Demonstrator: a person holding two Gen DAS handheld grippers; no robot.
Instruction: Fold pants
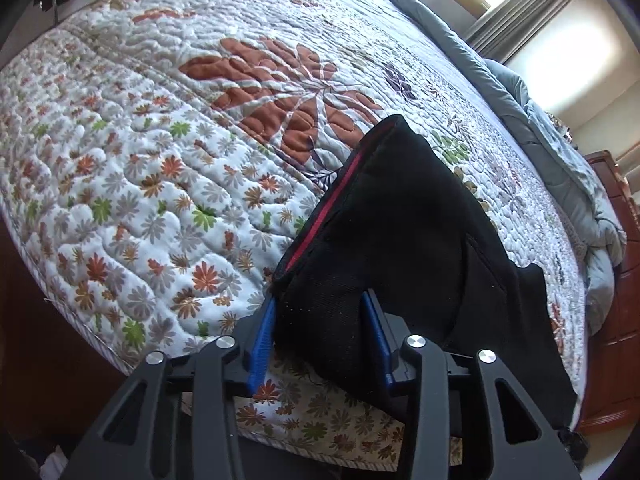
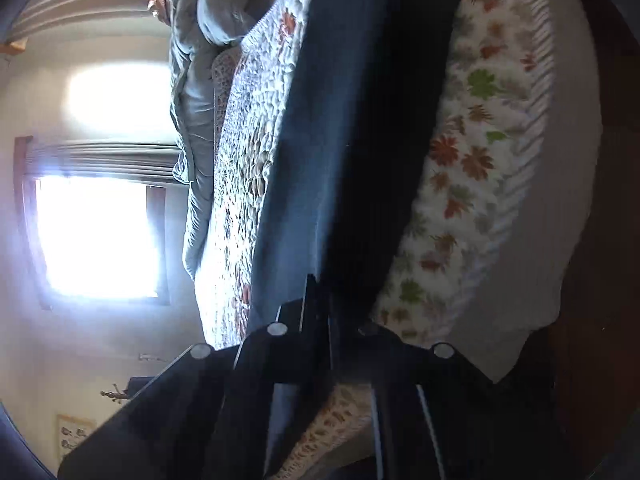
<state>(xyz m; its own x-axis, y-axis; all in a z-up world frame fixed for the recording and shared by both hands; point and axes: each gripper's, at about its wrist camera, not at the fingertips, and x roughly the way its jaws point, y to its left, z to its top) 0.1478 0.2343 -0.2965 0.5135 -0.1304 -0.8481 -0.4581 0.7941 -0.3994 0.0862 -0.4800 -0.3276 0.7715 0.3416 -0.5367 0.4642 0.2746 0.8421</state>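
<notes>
Black pants (image 1: 400, 220) with a red stripe along one seam lie folded on a floral quilt (image 1: 160, 140) near the bed's edge. My left gripper (image 1: 322, 312) is shut on the near end of the pants, and the cloth fills the gap between its blue pads (image 1: 262, 344). In the right wrist view, which is rolled on its side, the same pants (image 2: 360, 120) run away from my right gripper (image 2: 320, 292). Its dark fingers are shut on the edge of the cloth. The quilt (image 2: 472, 160) shows beside them.
A rumpled grey duvet (image 1: 560, 140) is piled along the bed's far side, also visible as a duvet (image 2: 192, 80) in the right view. A wooden dresser (image 1: 616, 320) stands beside the bed. A bright window (image 2: 96, 236) and curtains (image 1: 532, 8) lie beyond.
</notes>
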